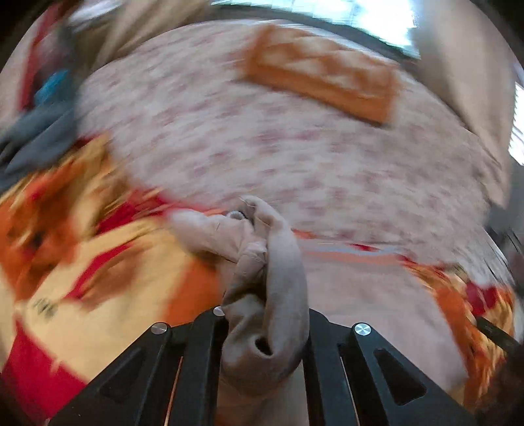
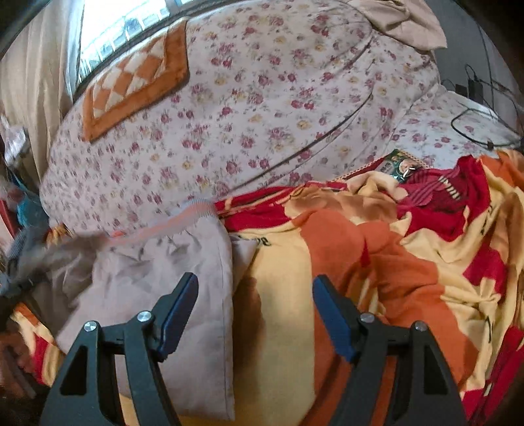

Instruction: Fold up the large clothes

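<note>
A large beige-pink garment [image 2: 170, 288] with a striped pink waistband lies on a red, orange and cream blanket [image 2: 409, 262]. In the left wrist view, which is blurred, my left gripper [image 1: 265, 314] is shut on a bunched fold of this garment [image 1: 262, 262], and the cloth covers the fingertips. More of the garment spreads flat to the right of the fold [image 1: 360, 295]. My right gripper [image 2: 255, 308] is open and empty, above the garment's right edge and the blanket; its left finger [image 2: 178, 308] is over the cloth.
A floral bedsheet [image 2: 245, 108] covers the bed behind the blanket. An orange checked cushion [image 2: 131, 78] lies on it near the window. Dark grey cloth [image 1: 36, 137] sits at the left. Cables [image 2: 475, 108] lie at the far right, and a beige cloth [image 2: 402, 23] at the bed's far end.
</note>
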`<state>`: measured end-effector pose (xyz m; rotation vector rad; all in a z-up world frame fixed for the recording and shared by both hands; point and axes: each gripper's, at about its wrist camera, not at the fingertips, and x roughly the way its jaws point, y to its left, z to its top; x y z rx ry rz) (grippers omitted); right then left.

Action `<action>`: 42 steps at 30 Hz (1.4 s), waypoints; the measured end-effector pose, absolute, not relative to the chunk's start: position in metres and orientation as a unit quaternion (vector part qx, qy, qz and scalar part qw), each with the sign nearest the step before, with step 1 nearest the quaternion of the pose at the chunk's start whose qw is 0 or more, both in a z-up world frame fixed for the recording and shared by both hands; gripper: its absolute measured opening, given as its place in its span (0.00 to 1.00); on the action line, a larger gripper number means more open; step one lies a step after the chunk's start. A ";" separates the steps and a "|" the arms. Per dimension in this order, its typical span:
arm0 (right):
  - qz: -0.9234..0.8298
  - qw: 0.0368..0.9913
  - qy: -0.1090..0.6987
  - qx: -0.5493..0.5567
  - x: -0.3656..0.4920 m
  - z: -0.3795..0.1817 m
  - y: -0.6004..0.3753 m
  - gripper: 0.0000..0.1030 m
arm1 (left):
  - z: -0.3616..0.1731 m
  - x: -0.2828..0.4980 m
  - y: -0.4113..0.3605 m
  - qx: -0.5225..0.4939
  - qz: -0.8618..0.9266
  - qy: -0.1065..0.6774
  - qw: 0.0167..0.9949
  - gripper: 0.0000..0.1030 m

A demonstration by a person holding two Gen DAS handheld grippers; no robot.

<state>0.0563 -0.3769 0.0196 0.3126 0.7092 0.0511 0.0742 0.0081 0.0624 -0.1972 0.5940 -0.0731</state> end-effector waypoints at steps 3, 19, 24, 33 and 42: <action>0.013 0.930 0.346 0.123 0.056 0.021 -0.373 0.70 | 0.066 0.076 -0.066 -0.073 -0.136 0.278 0.948 0.00; -0.103 0.893 0.382 0.213 0.046 0.008 -0.460 0.57 | 0.015 0.069 -0.231 -0.019 -0.257 0.333 0.907 0.00; -0.089 0.890 0.389 0.223 0.049 0.006 -0.462 0.57 | -0.009 0.061 -0.244 0.018 -0.268 0.345 0.900 0.03; -0.071 0.914 0.350 0.192 0.044 0.025 -0.444 0.57 | 0.037 0.011 -0.181 -0.028 -0.317 0.347 0.882 0.25; 0.094 0.957 0.256 0.096 0.029 0.072 -0.362 0.22 | 0.047 0.043 -0.080 -0.108 -0.179 0.346 0.915 0.00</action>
